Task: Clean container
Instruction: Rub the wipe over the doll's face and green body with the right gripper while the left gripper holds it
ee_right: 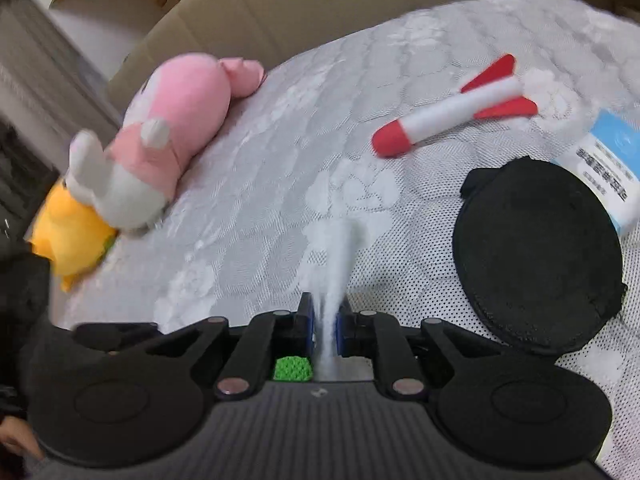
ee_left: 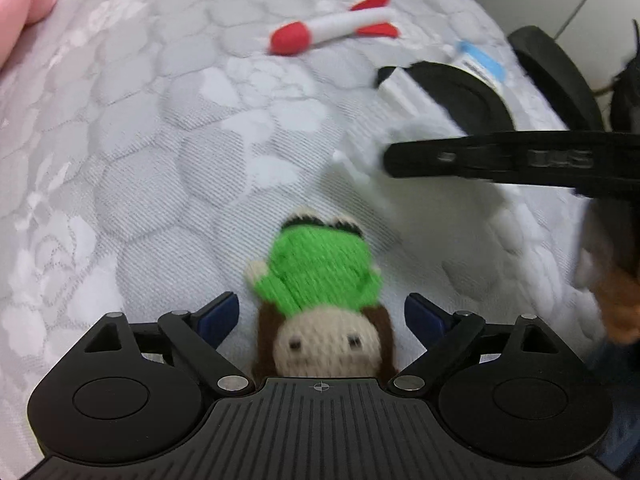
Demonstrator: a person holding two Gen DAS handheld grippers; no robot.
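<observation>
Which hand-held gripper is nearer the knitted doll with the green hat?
Left. The left hand-held gripper is open with the knitted doll lying between its fingers. The right hand-held gripper, shut on a white cloth, sits off to the doll's right, apart from it.

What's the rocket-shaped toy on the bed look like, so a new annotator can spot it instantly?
Start from the grey quilted mattress that fills the right wrist view. On its far right part, beyond the round black pad and left of the blue and white box, lies the toy rocket. It alone is a white tube with a red nose and red fins.
</observation>
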